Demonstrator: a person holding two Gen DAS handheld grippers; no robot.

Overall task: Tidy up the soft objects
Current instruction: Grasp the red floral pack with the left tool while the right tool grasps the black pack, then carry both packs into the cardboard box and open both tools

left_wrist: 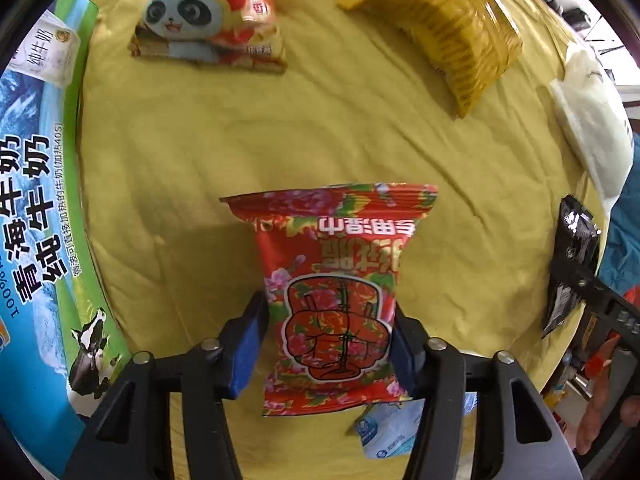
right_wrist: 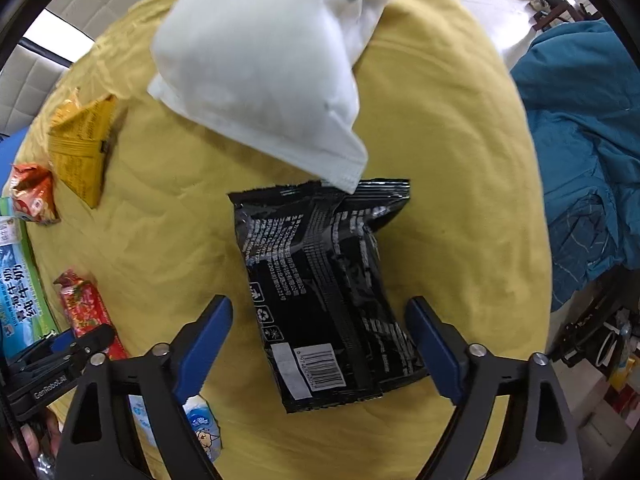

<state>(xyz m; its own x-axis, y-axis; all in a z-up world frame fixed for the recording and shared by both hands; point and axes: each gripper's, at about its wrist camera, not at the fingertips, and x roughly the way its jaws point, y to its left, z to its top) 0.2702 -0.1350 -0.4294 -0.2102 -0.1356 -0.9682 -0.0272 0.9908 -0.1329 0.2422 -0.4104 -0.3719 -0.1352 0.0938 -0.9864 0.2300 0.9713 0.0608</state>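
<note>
In the left wrist view my left gripper (left_wrist: 330, 312) is shut on a red flowered snack bag (left_wrist: 336, 288), its blue pads pressing both sides of the bag over the yellow cloth (left_wrist: 200, 152). In the right wrist view my right gripper (right_wrist: 320, 312) is open, its blue pads either side of a black snack bag (right_wrist: 320, 280) lying on the cloth, with gaps between pads and bag. A white pouch (right_wrist: 264, 68) overlaps the black bag's far edge. The red bag and left gripper also show at the left of the right wrist view (right_wrist: 86, 312).
A panda snack bag (left_wrist: 208, 20) and a yellow bag (left_wrist: 452, 28) lie far on the cloth. A milk carton box (left_wrist: 36, 216) stands along the left edge. A small blue-white packet (left_wrist: 388, 428) lies near me. A teal garment (right_wrist: 584, 152) is at the right.
</note>
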